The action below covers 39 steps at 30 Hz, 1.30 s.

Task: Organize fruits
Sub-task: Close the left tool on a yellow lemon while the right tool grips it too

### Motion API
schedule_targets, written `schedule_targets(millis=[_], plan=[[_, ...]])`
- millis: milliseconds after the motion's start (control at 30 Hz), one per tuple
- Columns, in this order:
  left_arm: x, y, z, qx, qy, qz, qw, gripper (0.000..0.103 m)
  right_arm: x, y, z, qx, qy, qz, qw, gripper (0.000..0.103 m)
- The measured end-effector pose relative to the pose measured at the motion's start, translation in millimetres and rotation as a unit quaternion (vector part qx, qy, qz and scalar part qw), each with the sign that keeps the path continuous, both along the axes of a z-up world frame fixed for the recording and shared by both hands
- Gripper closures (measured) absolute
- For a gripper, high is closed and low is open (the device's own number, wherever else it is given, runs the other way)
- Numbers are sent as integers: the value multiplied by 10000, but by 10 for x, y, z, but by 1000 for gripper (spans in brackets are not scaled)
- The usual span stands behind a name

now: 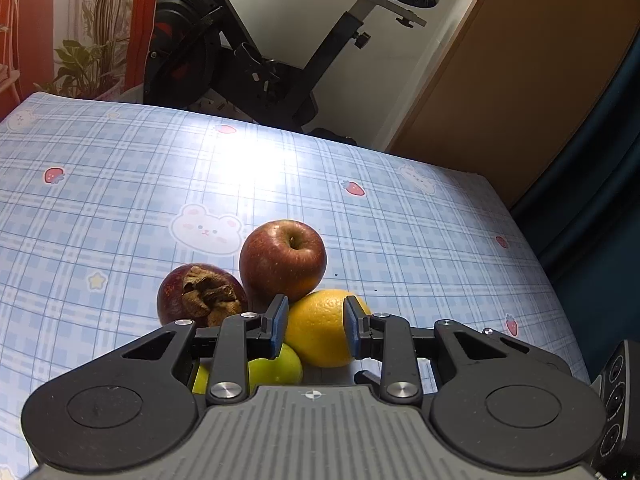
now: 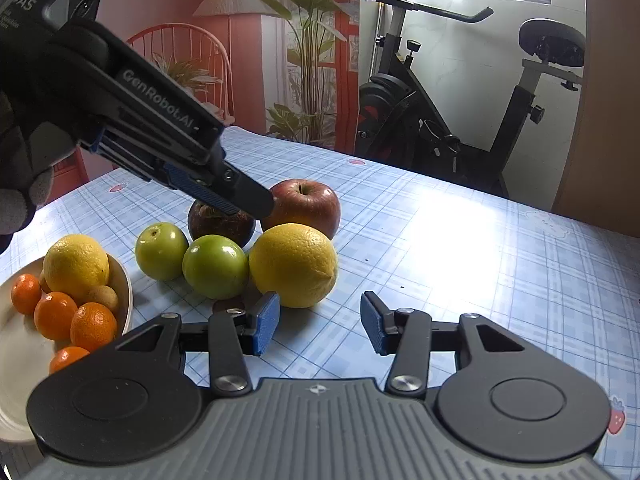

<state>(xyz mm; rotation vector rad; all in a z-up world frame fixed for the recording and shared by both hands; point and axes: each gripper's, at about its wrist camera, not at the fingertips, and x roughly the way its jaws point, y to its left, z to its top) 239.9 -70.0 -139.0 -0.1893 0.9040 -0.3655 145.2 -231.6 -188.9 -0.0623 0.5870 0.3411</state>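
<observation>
A pile of fruit sits on the checked tablecloth: a red apple (image 1: 283,258) (image 2: 306,204), a dark purple mangosteen (image 1: 200,296) (image 2: 218,220), a yellow orange (image 1: 320,328) (image 2: 294,264) and two green fruits (image 2: 214,266) (image 2: 160,250). My left gripper (image 1: 316,326) is open and hovers above the pile; in the right wrist view its fingertips (image 2: 248,200) are over the mangosteen. My right gripper (image 2: 318,322) is open and empty, low over the table just in front of the orange. A white bowl (image 2: 124,292) at the left holds a lemon (image 2: 76,266) and several small oranges (image 2: 94,326).
An exercise bike (image 2: 460,112) (image 1: 256,52) stands beyond the table's far edge. A wooden cabinet (image 1: 500,92) is at the right. Potted plants and a red chair (image 2: 180,64) stand at the back left.
</observation>
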Motion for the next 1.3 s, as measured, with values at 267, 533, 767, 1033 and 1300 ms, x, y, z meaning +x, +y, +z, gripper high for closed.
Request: schedule_targets(millis=[267,533,767,1033,1300], plan=[[95,-66,-115,-88,71,-63,9999,70,90,-7,-76,-54,125,150,9998,55],[113,-141,-126,-164,86,-316,9993,67,137,-46,-133,10,218,236,9995,50],[117,-184,-91,-235,77,-461,9986,67,210,-2,-136,-18,187,328,9993,47],[125,-182,-96,-351,117,-501,9981,67,316,105,-160,-89,191,454,9987,45],[162,-124,-239,-509,379,-439,9970,57,188,-31,-153,179,254,433,9986,47]])
